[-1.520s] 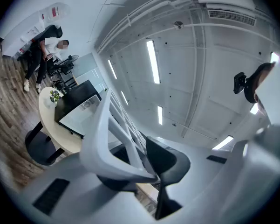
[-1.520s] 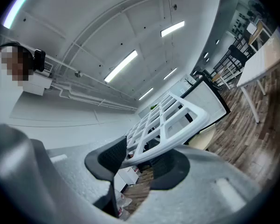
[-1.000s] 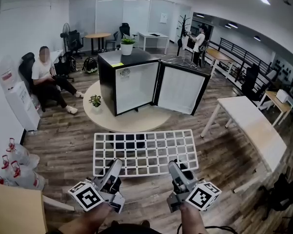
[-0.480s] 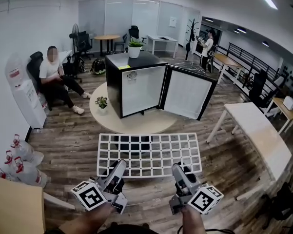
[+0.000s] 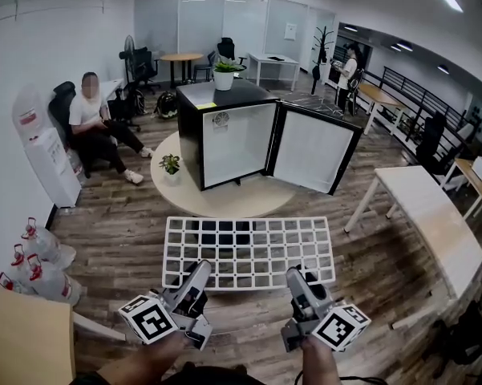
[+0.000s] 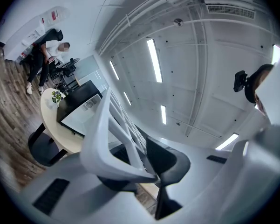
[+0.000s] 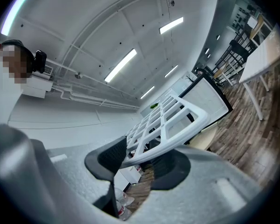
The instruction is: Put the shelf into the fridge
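Gripping the near rim of the white plastic grid shelf (image 5: 247, 251), the left claw (image 5: 196, 277) and the right claw (image 5: 296, 279) are both clamped shut on it. In each gripper view the dark pads (image 6: 167, 160) sit on either side of the white bar. The shelf hangs roughly level in the air in front of the person, well apart from the black mini fridge (image 5: 224, 131), which stands farther off on a round cream surface (image 5: 224, 200).

The fridge door (image 5: 314, 151) is swung open to the right. The inside shows only as a flat white panel, so its rails or ledges cannot be made out. The person's forearms are cut off by the bottom edge of the head view, and the claws cover two short stretches of the shelf's near rim.

There is one shelf, one fridge and two claws. There are two green potted plants, one on top of the fridge (image 5: 227, 72) and one smaller on the round surface to its left (image 5: 170, 164). Two other people appear, one seated at far left (image 5: 92, 123) and one standing at far right (image 5: 351, 61). A white water dispenser (image 5: 44, 157) stands by the left wall. Red-capped bottles (image 5: 32, 265) near left are too bunched to count. A long white table (image 5: 433, 227) runs along the right.
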`<state>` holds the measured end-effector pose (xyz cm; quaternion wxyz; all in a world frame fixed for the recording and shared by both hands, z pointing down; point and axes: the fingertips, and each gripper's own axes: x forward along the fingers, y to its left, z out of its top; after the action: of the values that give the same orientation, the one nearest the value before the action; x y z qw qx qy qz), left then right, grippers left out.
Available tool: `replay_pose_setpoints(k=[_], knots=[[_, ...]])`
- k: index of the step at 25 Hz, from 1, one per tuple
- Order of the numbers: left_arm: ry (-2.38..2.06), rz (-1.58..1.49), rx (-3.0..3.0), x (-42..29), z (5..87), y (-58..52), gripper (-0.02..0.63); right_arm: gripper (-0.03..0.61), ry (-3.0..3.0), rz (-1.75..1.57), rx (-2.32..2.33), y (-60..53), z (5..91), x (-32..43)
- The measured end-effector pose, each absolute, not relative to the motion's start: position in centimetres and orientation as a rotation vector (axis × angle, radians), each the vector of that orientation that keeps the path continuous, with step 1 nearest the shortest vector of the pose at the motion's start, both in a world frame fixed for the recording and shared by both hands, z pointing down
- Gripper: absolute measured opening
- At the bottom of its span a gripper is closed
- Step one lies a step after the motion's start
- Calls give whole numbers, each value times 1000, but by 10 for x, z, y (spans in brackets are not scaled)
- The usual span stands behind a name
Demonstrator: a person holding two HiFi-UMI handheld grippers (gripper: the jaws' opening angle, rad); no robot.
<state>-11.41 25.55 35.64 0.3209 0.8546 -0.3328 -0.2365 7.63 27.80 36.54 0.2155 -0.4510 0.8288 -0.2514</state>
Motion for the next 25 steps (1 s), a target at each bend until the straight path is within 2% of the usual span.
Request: replay_pose_setpoints(k=[14,25], knots=[[-852,-637,2244,-102,356,252,78,146,2293,-669,-1272,278,361,88],[-879,-648,2241,-54,363,239,78,146,2311,-666,-1245,260,367,137]])
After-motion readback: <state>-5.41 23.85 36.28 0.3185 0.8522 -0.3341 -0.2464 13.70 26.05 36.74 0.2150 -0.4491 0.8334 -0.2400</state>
